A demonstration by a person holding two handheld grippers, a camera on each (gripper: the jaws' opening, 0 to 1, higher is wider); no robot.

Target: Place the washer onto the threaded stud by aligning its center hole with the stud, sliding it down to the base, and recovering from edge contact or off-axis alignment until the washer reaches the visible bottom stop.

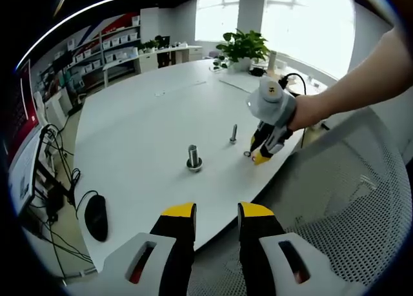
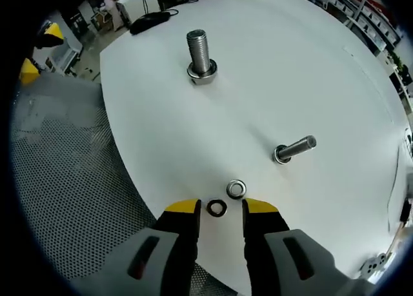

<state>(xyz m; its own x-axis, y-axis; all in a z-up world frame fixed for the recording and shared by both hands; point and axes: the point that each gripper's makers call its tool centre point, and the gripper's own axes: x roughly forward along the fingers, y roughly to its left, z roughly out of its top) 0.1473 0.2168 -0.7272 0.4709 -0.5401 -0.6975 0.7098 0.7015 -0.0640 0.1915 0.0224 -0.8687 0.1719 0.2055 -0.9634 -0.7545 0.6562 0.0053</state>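
Nearest the lens in the right gripper view, the right gripper (image 2: pixel 220 209) stood open, its black, yellow-tipped jaws parted either side of a small dark flat ring washer (image 2: pixel 216 208) lying on the smooth white table (image 2: pixel 161 135). Whether the jaws touched it could not be told. Just beyond the right jaw tip lay a bright steel washer (image 2: pixel 236 189), flat and free. Farther ahead and to the right rose a slim threaded steel stud (image 2: pixel 295 148) on a round base; well beyond, ahead and left, a thicker threaded bolt (image 2: pixel 200 54) stood in a nut-like collar. The table's curved edge ran close along the left, over a perforated grey mesh seat (image 2: pixel 64 193).

In the left gripper view, the left gripper (image 1: pixel 216 213) hung open short of the table edge, holding nothing. Bare tabletop lay ahead, up to the bolt.
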